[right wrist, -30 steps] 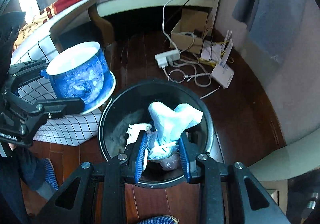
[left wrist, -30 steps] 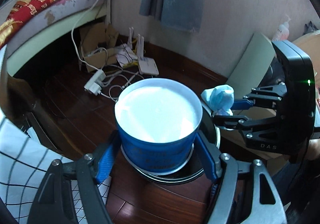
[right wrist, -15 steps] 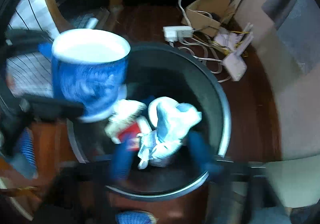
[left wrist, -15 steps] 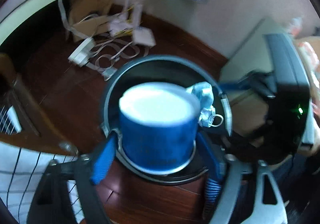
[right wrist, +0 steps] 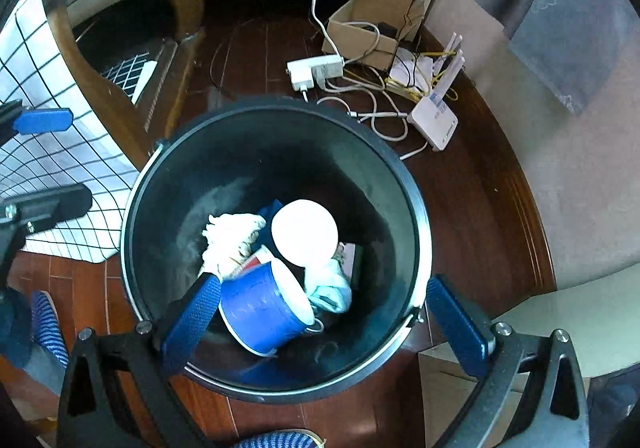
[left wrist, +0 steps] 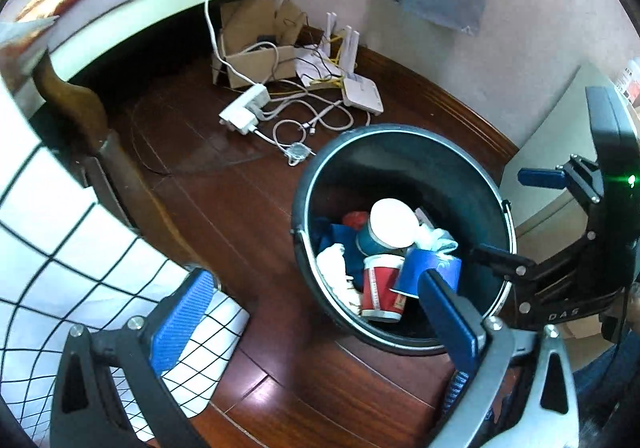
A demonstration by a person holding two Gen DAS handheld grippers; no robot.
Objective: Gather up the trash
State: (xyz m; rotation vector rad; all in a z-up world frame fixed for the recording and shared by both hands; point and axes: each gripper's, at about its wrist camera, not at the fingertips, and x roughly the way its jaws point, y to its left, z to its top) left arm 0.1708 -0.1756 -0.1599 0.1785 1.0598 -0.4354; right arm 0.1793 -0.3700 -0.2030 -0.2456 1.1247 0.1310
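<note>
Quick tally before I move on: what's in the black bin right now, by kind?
Paper cups: 3 (blue cup, red-and-white cup, teal cup)
Crumpled white tissue: 1
Light-blue face mask: 1
Total: 5 countable in the bin; darker scraps underneath are too hidden to count.

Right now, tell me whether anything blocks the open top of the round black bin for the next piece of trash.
Nothing visible does. The black bin has no lid and its mouth is clear. The blue paper cup, the white-lidded tub and the crumpled tissue lie low at the bottom. Both grippers, left gripper and right gripper, stand open and empty above it.
</note>
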